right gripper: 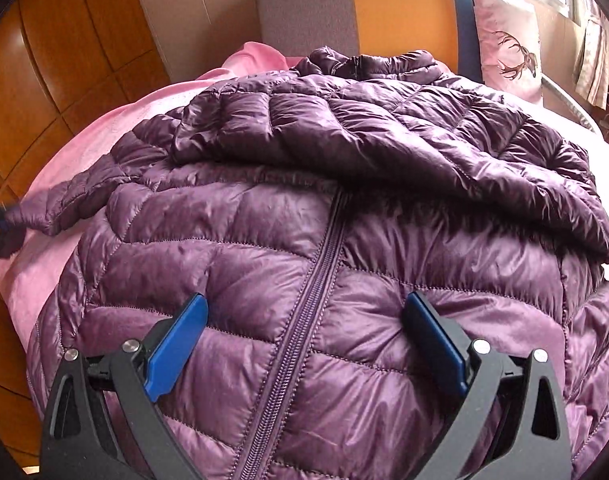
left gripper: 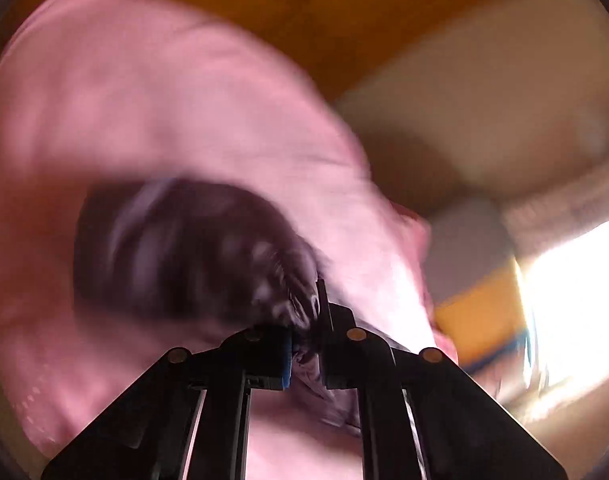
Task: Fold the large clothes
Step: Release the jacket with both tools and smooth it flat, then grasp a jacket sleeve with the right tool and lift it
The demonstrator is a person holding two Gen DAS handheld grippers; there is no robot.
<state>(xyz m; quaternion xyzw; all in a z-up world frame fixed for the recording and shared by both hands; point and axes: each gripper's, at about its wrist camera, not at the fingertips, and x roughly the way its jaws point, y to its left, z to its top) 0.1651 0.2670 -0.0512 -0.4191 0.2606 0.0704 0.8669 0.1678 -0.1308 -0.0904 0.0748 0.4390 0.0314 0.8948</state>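
Purple puffer jacket (right gripper: 328,264) is seen spread front-up on a pink bedspread (right gripper: 84,148), zipper (right gripper: 324,264) closed, with the right sleeve (right gripper: 444,152) already laid across the chest. The left sleeve (right gripper: 60,204) is stretched outward, and its cuff appears to be pinched by the left gripper (left gripper: 306,350) — the jaws are drawn almost together on dark quilted fabric, though the left wrist view is heavily blurred. The right gripper (right gripper: 304,336) is held wide open with nothing between its blue pads (right gripper: 176,344), which press onto the lower front panels, one on either side of the zipper.

For the sleeve fold to be done well, the cuff should be carried in an arc over the chest and laid flat across the first sleeve, without the body being dragged along. The body is best pinned by the open right jaws while the sleeve is swung — slippery shell fabric is judged likely to slide otherwise.
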